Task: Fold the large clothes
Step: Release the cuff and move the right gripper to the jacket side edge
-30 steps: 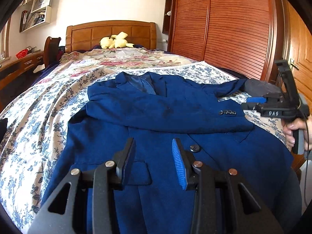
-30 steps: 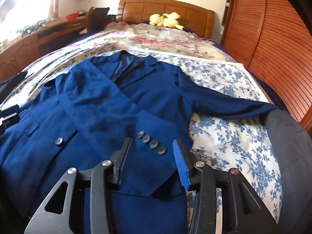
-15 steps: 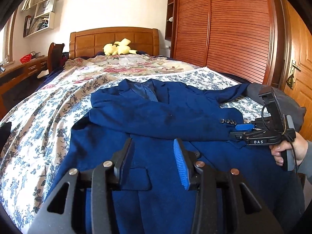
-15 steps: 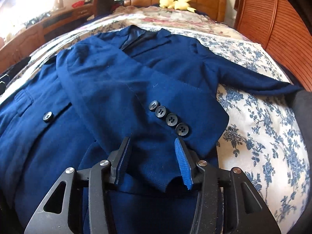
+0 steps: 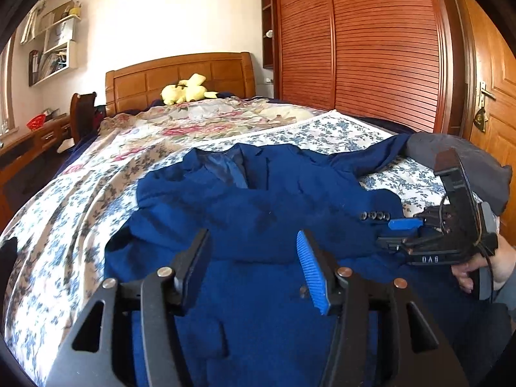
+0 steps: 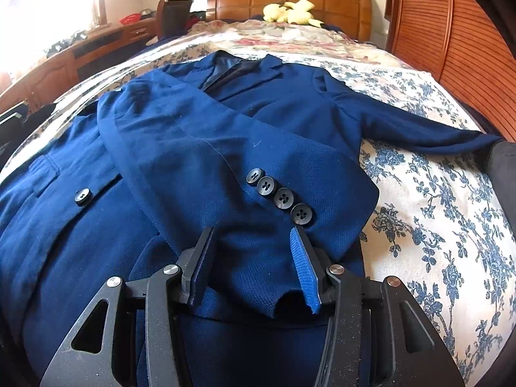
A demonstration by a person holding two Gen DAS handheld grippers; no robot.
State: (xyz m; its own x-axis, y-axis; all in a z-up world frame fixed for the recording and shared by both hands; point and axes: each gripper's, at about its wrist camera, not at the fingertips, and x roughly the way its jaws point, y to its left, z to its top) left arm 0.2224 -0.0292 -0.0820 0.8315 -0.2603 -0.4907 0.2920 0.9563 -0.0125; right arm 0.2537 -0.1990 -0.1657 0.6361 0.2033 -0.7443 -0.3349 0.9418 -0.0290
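A navy blue suit jacket (image 5: 258, 225) lies face up on the bed, also in the right wrist view (image 6: 180, 148). One sleeve is folded across the chest; its cuff with several black buttons (image 6: 279, 195) lies just ahead of my right gripper (image 6: 251, 251). That gripper is open, its jaws either side of the cuff's edge. It also shows in the left wrist view (image 5: 400, 230) at the cuff. The other sleeve (image 6: 419, 129) stretches out to the right. My left gripper (image 5: 253, 258) is open and empty over the jacket's lower front.
The bed has a blue floral sheet (image 6: 435, 209) and a floral quilt (image 5: 200, 125). A yellow plush toy (image 5: 185, 92) sits by the wooden headboard. A slatted wooden wardrobe (image 5: 371, 48) stands to the right, a desk (image 6: 80, 58) to the left. A grey cushion (image 5: 464, 158) lies at the bed's right edge.
My right gripper has moved forward and down onto the folded sleeve's cuff. The left wrist view has tilted upward and sits a little higher over the jacket's hem.
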